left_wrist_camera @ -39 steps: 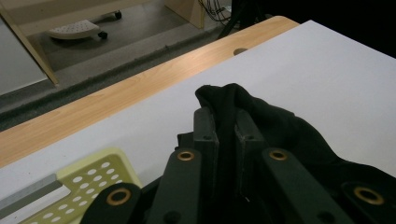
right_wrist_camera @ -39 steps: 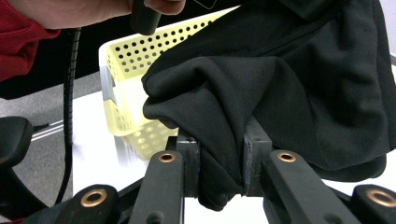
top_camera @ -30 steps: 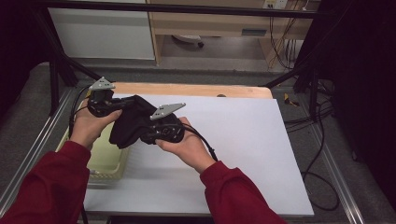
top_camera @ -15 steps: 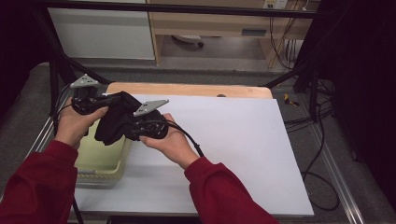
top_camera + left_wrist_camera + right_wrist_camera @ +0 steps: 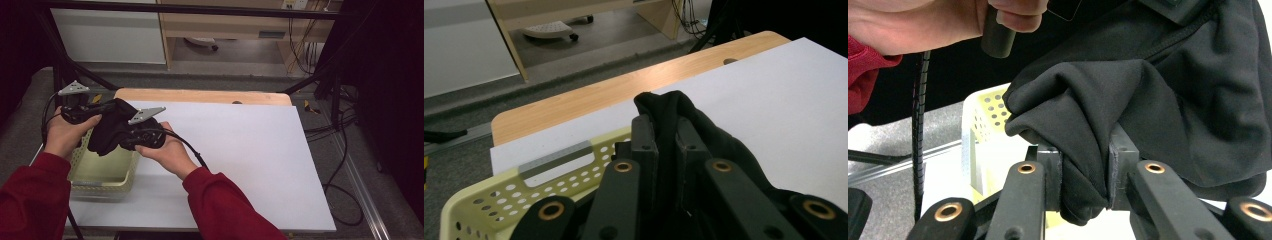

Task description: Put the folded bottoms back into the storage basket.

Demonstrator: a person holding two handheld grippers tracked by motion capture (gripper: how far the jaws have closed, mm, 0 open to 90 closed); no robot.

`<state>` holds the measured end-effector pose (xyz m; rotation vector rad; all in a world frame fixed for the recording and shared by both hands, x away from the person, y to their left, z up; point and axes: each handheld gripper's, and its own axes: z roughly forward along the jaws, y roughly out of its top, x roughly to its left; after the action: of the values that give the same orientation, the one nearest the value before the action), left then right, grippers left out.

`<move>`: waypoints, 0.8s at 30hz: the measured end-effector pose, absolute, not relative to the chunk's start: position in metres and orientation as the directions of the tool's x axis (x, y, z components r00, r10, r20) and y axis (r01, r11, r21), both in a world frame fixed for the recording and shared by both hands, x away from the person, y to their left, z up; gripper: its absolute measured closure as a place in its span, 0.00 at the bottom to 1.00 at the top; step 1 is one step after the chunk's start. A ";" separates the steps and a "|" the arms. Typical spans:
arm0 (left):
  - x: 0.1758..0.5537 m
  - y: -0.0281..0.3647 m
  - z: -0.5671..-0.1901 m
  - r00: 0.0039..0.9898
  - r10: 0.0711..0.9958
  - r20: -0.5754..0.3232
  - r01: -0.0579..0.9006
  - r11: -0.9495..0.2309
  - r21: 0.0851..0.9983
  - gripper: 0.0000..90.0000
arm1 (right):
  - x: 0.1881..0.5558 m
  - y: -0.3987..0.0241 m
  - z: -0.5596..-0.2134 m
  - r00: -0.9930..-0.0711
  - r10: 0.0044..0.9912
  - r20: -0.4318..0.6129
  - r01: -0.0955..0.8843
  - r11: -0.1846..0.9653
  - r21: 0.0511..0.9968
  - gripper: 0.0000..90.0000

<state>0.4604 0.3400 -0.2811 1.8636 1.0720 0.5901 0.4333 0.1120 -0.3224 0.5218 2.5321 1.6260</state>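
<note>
Covering wooden table (image 5: 200,95): white sheet (image 5: 240,150) (grey floor (image 5: 200,80) beyond)

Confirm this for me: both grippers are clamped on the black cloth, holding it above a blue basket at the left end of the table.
Not quite: the basket is pale yellow, not blue, as the high view shows. The rest holds: the left gripper and the right gripper are both clamped on the black cloth, holding it above that basket at the left end of the table.

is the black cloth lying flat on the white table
No, both claws hold the black cloth bunched up above the yellow basket.
</note>
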 end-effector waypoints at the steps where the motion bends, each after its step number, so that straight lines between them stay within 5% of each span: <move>1: 0.460 0.342 -0.281 0.511 0.859 -0.026 0.441 -0.236 0.866 0.92 | 0.433 0.114 -0.323 -0.938 0.329 0.110 0.237 0.376 0.896 0.83; 24: 0.460 0.353 -0.283 0.495 0.868 -0.031 0.448 -0.225 0.865 0.92 | 0.432 0.132 -0.331 -0.941 0.318 0.112 0.230 0.363 0.903 0.83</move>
<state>0.4603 0.3528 -0.2825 1.8520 1.0981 0.5950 0.4320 0.1319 -0.3306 0.5091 2.5249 1.6510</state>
